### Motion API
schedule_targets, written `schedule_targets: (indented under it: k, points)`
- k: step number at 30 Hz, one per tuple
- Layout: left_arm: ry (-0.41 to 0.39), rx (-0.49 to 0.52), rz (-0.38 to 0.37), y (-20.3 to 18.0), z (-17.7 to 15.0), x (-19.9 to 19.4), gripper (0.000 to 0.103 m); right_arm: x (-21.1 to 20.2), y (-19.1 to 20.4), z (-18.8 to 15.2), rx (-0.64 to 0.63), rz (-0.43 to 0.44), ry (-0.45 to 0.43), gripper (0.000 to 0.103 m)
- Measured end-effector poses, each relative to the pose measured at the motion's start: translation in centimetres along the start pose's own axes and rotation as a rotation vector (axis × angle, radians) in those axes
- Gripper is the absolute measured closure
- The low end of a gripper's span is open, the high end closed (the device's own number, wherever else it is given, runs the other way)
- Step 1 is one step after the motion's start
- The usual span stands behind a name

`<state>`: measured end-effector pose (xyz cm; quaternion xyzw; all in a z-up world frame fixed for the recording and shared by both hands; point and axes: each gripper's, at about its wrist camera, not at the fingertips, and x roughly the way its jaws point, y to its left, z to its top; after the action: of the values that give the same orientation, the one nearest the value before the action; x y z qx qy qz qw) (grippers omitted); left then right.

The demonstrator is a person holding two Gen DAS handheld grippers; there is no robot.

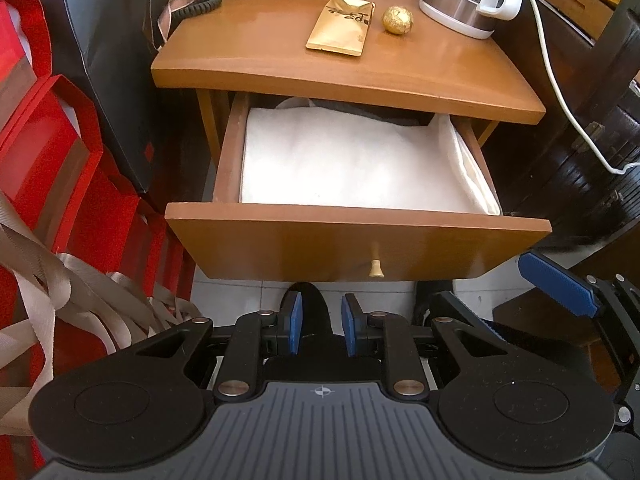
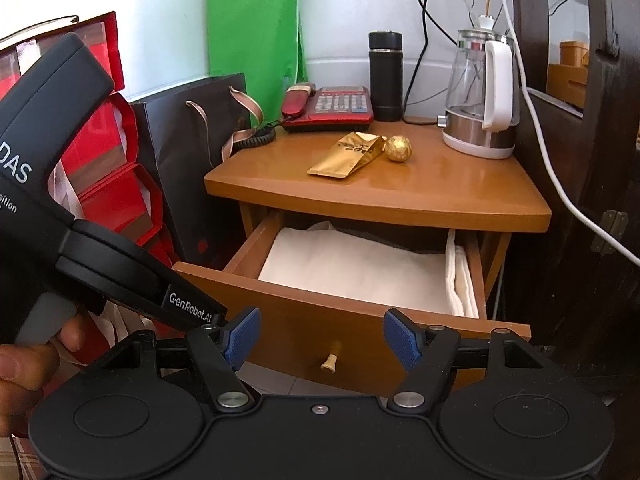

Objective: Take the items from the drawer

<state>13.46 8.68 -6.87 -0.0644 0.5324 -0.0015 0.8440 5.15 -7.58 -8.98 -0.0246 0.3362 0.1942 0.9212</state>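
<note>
The wooden nightstand's drawer stands pulled out, its small knob facing me. A folded white cloth fills it, and something dark lies at its back under the tabletop. On top lie a gold pouch and a gold foil ball. My left gripper hangs low in front of the drawer, below the knob, open by a narrow gap with nothing in it. My right gripper is wide open and empty before the drawer front. One of its blue pads shows at the right.
A red phone, a black flask and a glass kettle stand at the back of the tabletop. A black paper bag and red gift boxes crowd the left. Dark wooden furniture and a white cable flank the right.
</note>
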Motion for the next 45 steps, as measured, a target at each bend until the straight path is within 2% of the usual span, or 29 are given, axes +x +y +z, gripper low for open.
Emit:
schedule_targets:
  k: [45]
  points:
    - [0.003, -0.021, -0.014, 0.03, -0.64, 0.12, 0.081, -0.32, -0.08, -0.58, -0.002, -0.023, 0.022, 0.037]
